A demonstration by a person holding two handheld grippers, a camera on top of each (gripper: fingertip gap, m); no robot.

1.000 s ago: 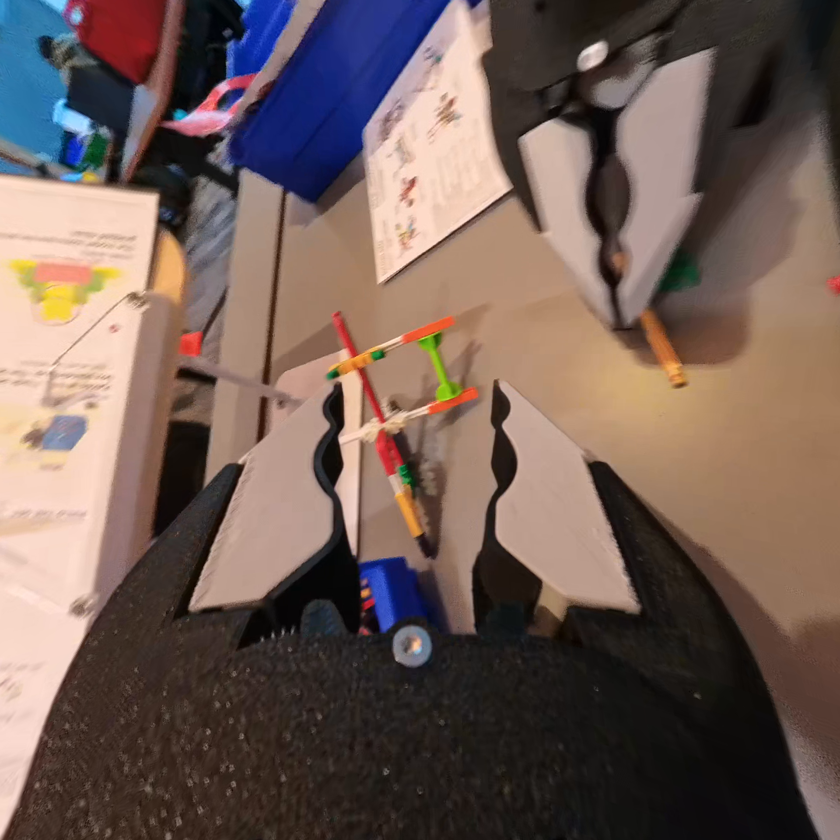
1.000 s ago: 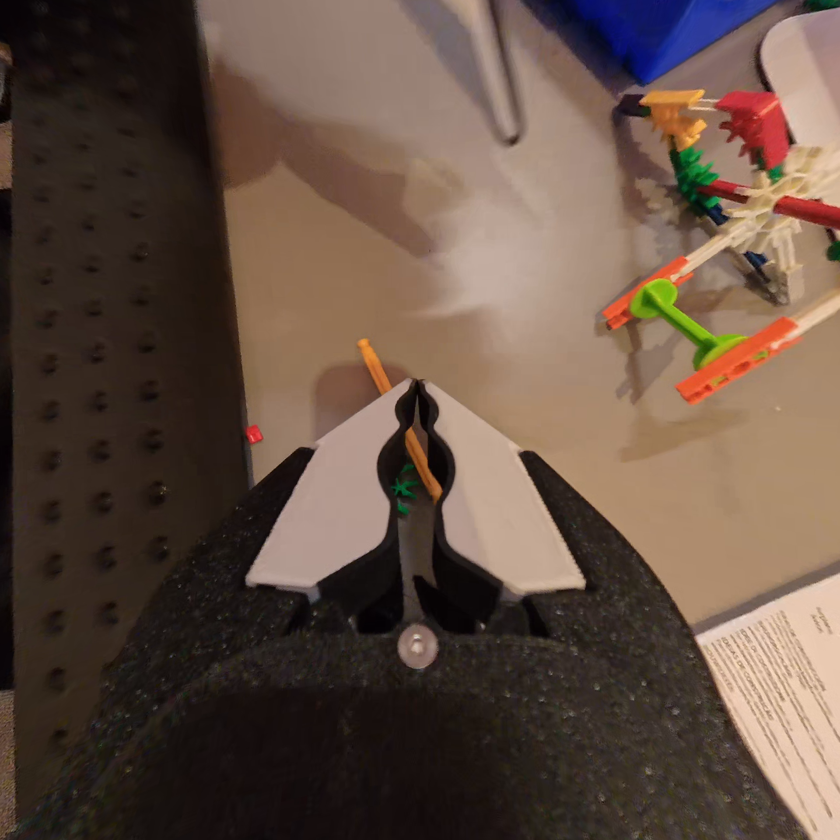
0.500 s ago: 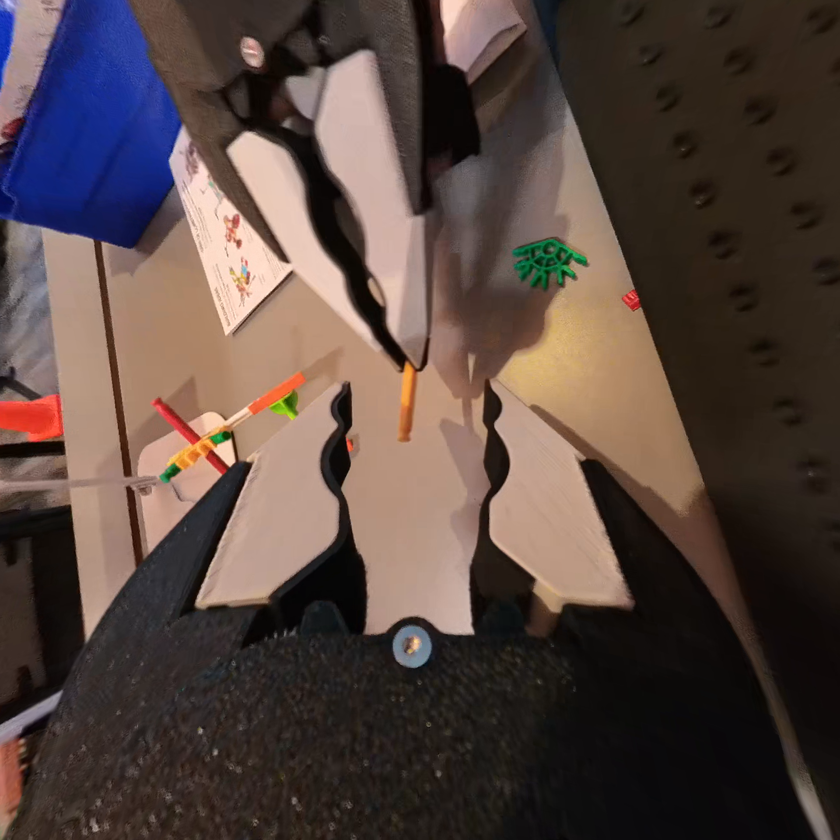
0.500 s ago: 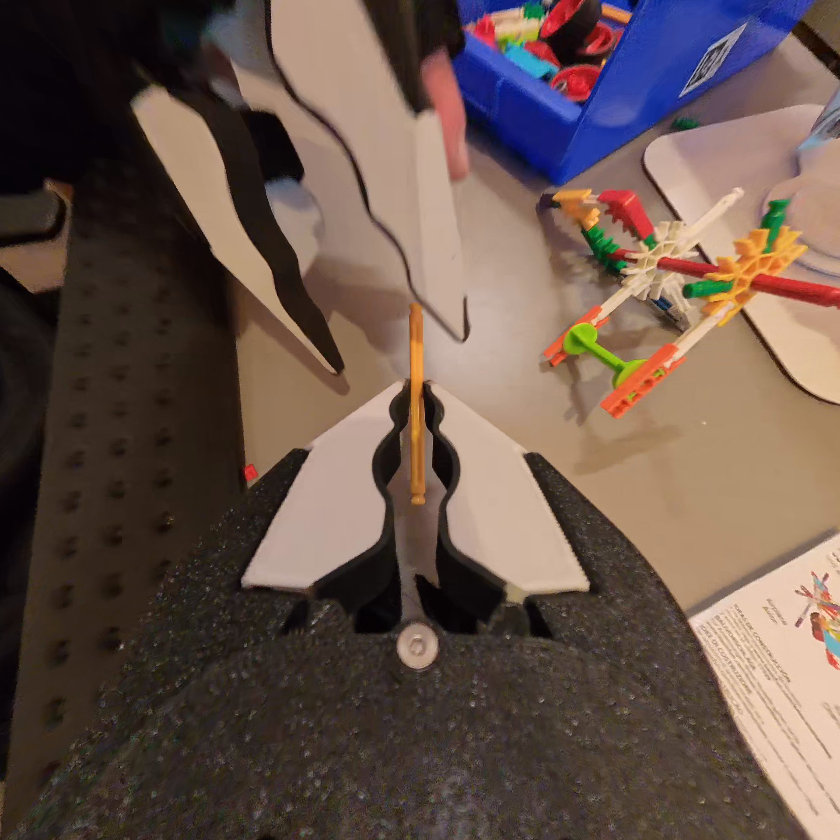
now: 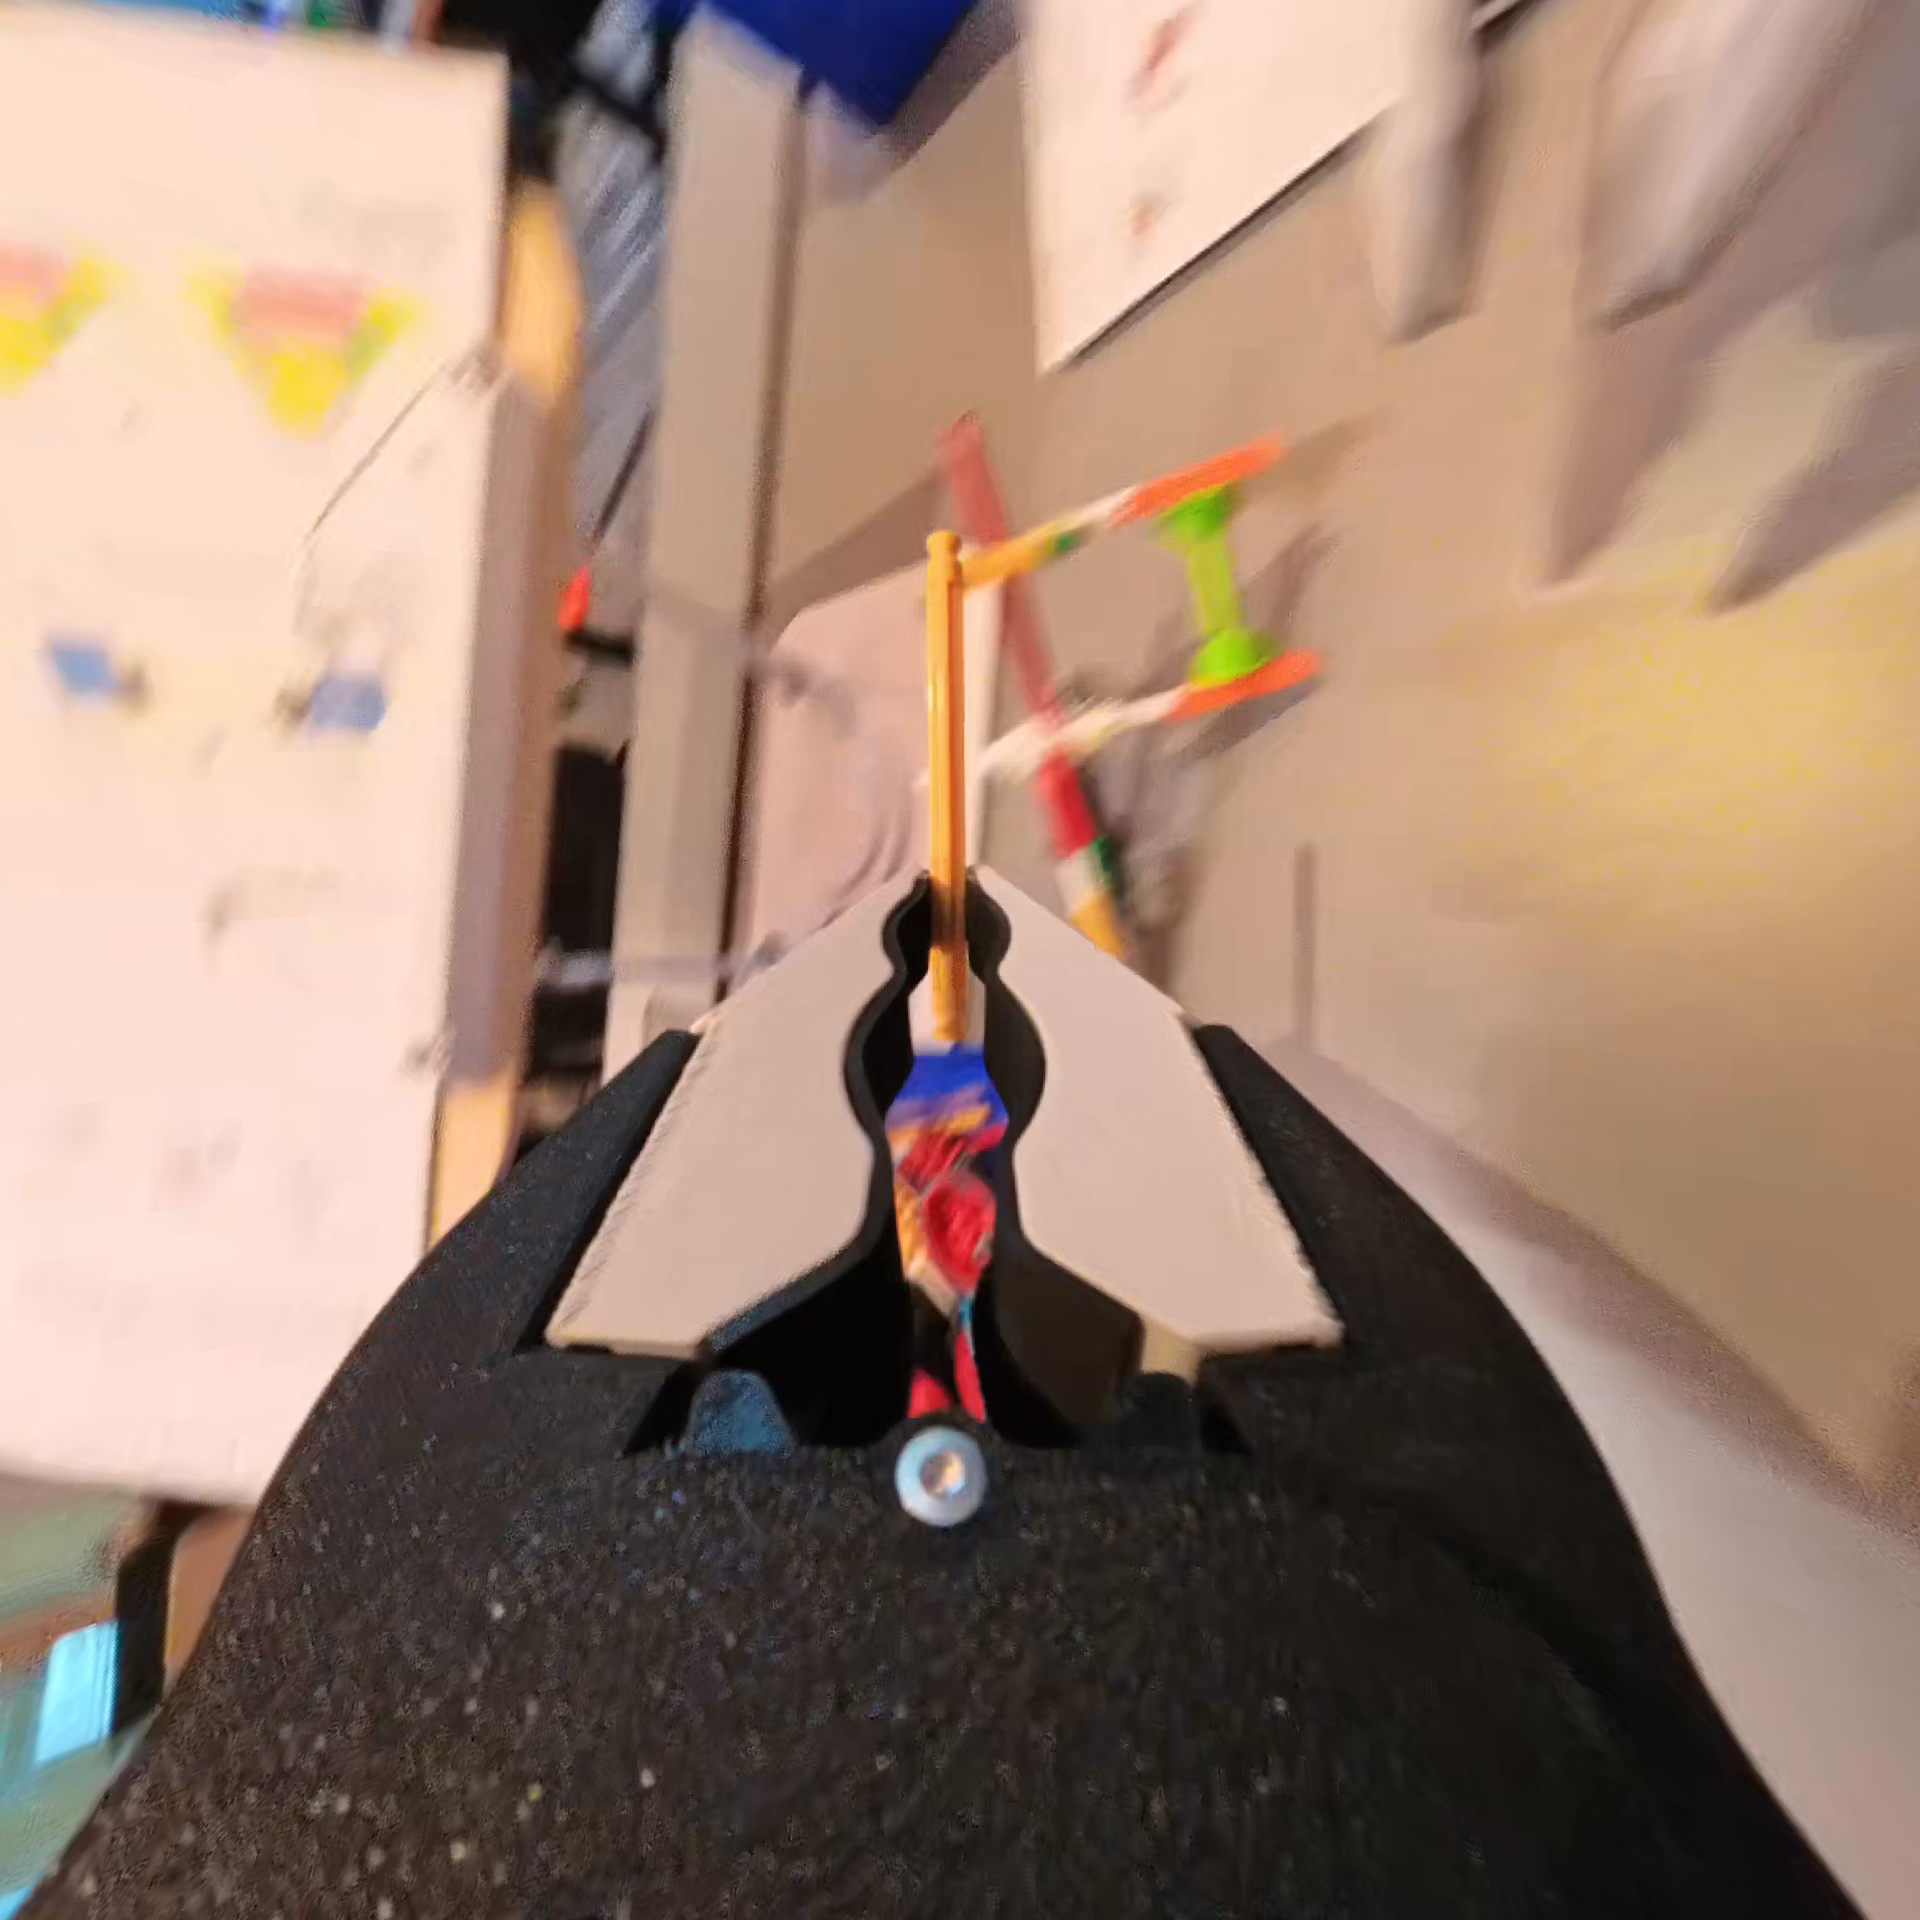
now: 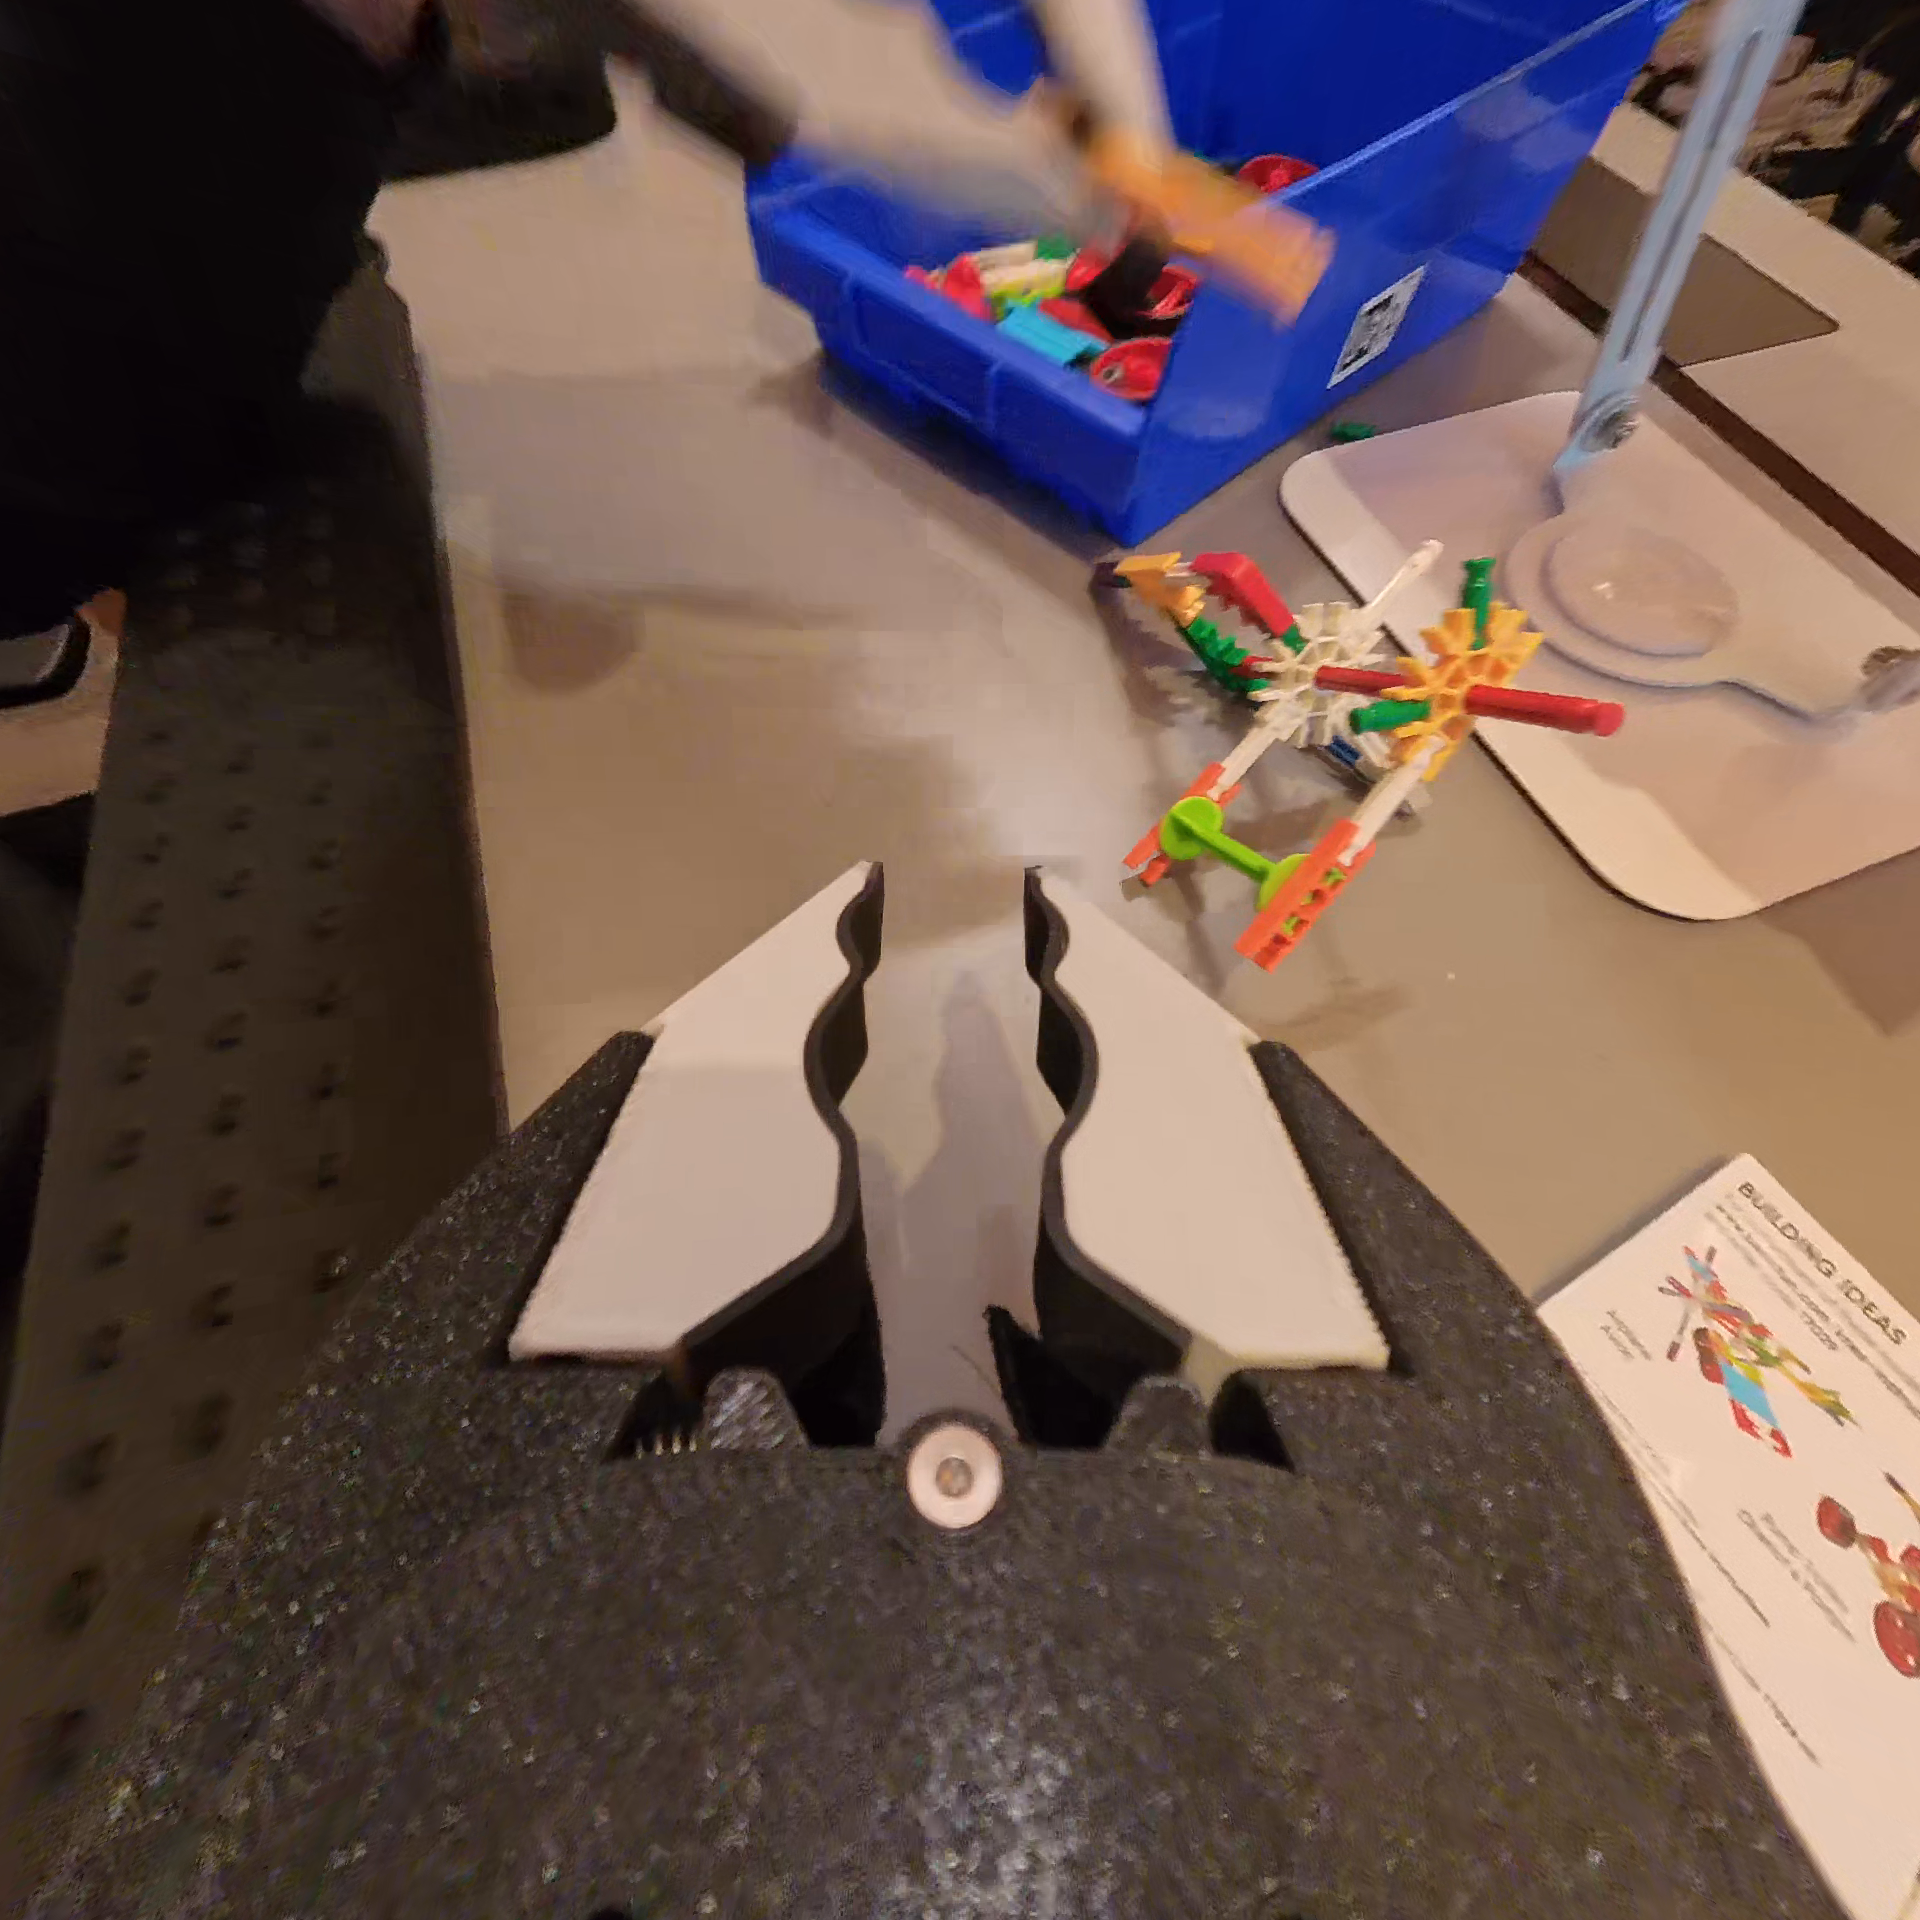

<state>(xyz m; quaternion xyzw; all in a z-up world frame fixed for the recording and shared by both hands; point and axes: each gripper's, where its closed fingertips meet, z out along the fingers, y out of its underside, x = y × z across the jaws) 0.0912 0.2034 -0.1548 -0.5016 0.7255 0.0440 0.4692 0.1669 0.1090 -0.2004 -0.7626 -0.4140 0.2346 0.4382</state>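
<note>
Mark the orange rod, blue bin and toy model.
orange rod (image 5: 943, 727): left wrist view, mid-shaft above the closed fingertips.
blue bin (image 6: 1236, 416): right wrist view, its front wall.
toy model (image 6: 1320, 665): right wrist view, its white hub.

Left claw (image 5: 948, 883) clamped tight, jaws pinched together at tips, thin orange rod (image 5: 943, 727) gripped upright between them. Right claw (image 6: 954, 868) held apart, jaws spread, nothing gripped, pointed downward over table.

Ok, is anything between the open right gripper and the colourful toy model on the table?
Nothing visible. The right gripper is open and empty, and only bare table separates it from the model ahead to its right. The blue bin sits farther back, off that line.
</note>
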